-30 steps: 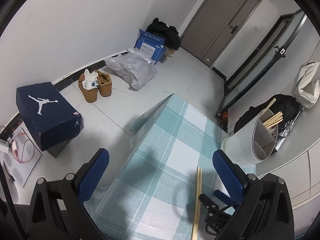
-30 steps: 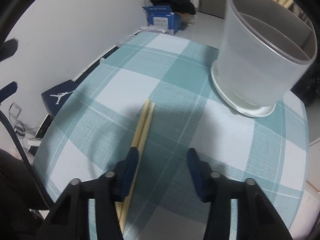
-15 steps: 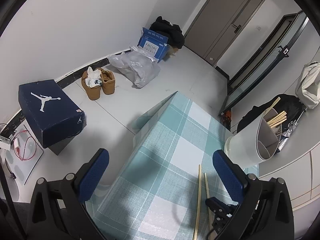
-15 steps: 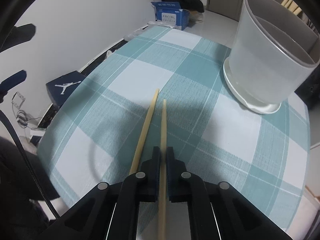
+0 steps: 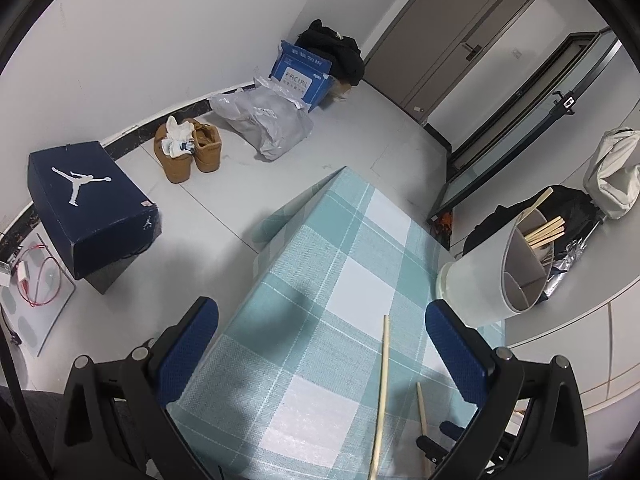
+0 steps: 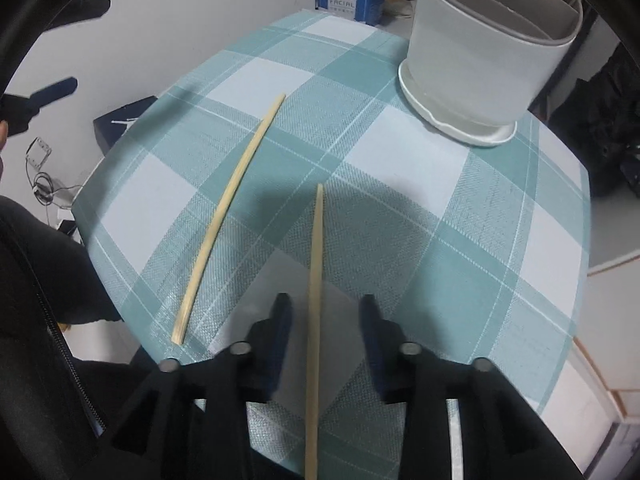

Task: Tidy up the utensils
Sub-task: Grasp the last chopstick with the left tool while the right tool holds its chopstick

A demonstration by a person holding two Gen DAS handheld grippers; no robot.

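Two wooden chopsticks show in the right wrist view. One chopstick [image 6: 236, 196] lies on the teal checked tablecloth [image 6: 460, 208] to the left. The other chopstick [image 6: 316, 264] runs between the fingers of my right gripper [image 6: 322, 320], whose jaws stand apart and do not touch it; I cannot tell whether it rests on the cloth. The white divided utensil holder [image 6: 484, 52] stands at the far right with chopsticks inside. My left gripper [image 5: 320, 344] is open and empty, high above the table's left side; both chopsticks [image 5: 383, 392] and the holder [image 5: 496, 276] show there.
On the floor left of the table are a dark blue shoebox [image 5: 92, 208], brown shoes [image 5: 188, 152], a grey bag [image 5: 264, 120] and a blue carton [image 5: 304, 72]. A black bag [image 5: 560, 208] lies behind the holder. The table's edges fall away on all sides.
My right gripper closed on one chopstick and lifted it apart from the other, then opened its jaws. The camera rose higher above the table. My left gripper rose slightly and stayed open.
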